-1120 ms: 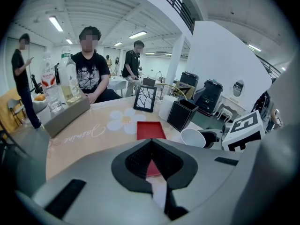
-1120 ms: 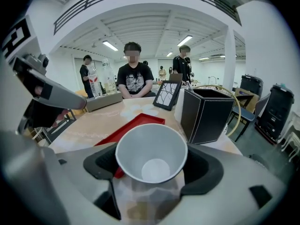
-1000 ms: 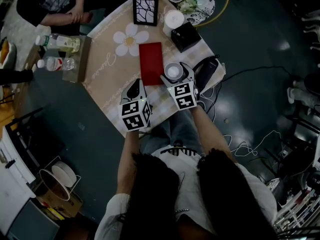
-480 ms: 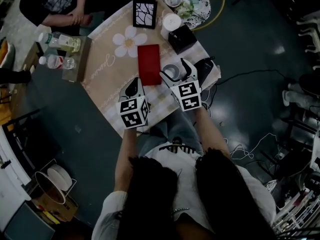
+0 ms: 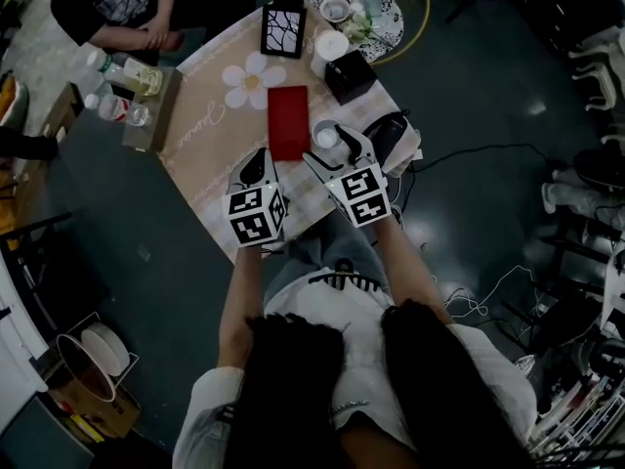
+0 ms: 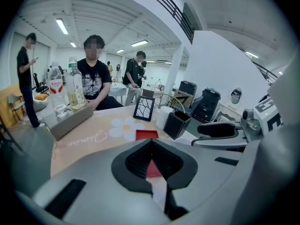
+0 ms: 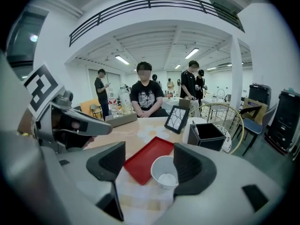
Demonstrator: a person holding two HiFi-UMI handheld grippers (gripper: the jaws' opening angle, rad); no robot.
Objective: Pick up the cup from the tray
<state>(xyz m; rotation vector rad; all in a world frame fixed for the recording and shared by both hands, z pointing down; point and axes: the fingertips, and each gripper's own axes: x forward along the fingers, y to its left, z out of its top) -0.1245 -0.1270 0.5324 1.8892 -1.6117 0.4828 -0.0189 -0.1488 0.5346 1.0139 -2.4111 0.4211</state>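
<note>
A white paper cup (image 5: 326,137) stands upright on the table just right of the flat red tray (image 5: 288,122). My right gripper (image 5: 330,143) reaches around it. In the right gripper view the cup (image 7: 165,171) sits between the jaws, close against the right pad (image 7: 194,165) and apart from the left pad. These jaws are closing and stand wide. My left gripper (image 5: 259,159) hovers near the tray's near left corner. Its pads meet in front of the tray (image 6: 146,134), with nothing between them.
Behind the tray stand a black box (image 5: 350,74), a white cylinder (image 5: 331,45) and a framed picture (image 5: 283,25). A long holder with bottles (image 5: 146,106) lines the table's left edge. A person (image 5: 127,8) sits at the far side. A dark object (image 5: 395,130) lies right of the cup.
The head camera has shifted, so the table sits higher in view. The right jaws stay around the cup and look slightly narrower. The left gripper keeps its place beside the tray.
</note>
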